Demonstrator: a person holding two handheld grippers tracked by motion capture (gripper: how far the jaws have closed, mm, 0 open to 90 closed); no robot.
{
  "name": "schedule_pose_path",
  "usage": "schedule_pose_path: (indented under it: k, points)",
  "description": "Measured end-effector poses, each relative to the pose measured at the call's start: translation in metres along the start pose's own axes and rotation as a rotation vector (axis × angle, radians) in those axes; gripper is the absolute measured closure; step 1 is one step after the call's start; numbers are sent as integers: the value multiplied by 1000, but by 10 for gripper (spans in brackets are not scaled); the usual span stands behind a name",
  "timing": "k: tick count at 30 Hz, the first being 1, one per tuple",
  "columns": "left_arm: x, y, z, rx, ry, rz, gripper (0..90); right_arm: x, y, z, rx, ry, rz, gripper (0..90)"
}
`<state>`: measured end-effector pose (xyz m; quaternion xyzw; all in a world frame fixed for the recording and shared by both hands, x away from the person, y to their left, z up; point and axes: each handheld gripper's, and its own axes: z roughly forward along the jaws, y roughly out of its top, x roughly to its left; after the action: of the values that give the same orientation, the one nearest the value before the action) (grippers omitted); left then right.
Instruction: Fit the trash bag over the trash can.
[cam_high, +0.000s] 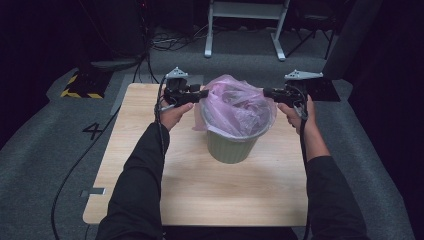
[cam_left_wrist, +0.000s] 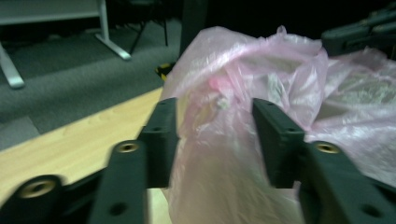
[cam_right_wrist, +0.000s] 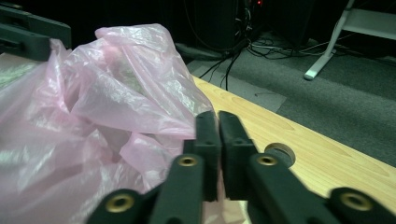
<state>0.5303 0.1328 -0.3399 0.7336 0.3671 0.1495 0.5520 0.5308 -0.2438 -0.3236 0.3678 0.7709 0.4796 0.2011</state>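
Pink bag (cam_high: 239, 107), one of it, lines the single pale green bin (cam_high: 231, 145) that stands toward the far middle of the one wooden table (cam_high: 200, 190), its loose plastic bunched up above the rim. We hold two tools, one at each side of the bin. Our left hand-held gripper (cam_high: 204, 93) has its jaws partly apart with a fold of the bag (cam_left_wrist: 219, 140) between them; that view is blurred, so the pads seem just short of pressing the plastic. Our right hand-held gripper (cam_high: 266, 92) has its jaws closed together at the bag's edge (cam_right_wrist: 154, 135), and we cannot tell whether any film is pinched between them.
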Motion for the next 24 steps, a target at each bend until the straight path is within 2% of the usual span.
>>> schedule_pose_path:
  k: [1, 4, 5, 6, 7, 9, 11, 13, 15, 17, 21, 23, 24]
  points:
    - [0, 1, -1, -7, 8, -6, 417, 0, 0, 0, -7, -11, -2, 897]
    - [3, 1, -3, -4, 29, 2, 434, -3, -2, 3, -17, -40, 12, 900]
    - [4, 0, -4, -4, 5, 1, 463, -4, -3, 4, -15, -49, 16, 900]
    - [5, -1, -4, -3, 9, -1, 494, -4, -3, 5, -16, -54, 22, 900]
    - [6, -2, -3, 5, 32, -2, 491, -5, -5, 6, -17, -57, 26, 900]
    - [9, -5, -2, 20, 41, -21, 484, -5, -6, 9, -2, -78, 21, 900]
    - [12, -8, -1, 18, 40, -56, 435, -6, -9, 13, 11, -90, 33, 900]
    - [14, -10, 1, 15, 38, -73, 383, -8, -11, 17, 16, -99, 52, 900]
    - [14, -12, 2, 21, 32, -75, 406, -9, -15, 21, 32, -91, 71, 900]
    - [14, -13, 2, 25, 33, -66, 399, -10, -18, 25, 48, -87, 81, 900]
    - [13, -14, -3, 17, 3, -67, 369, -15, -29, 28, 70, -64, 116, 900]
    - [10, -15, -8, 12, -2, -41, 359, -18, -35, 29, 73, -55, 124, 900]
    - [9, -16, -10, 10, -23, -28, 349, -18, -37, 28, 72, -48, 130, 900]
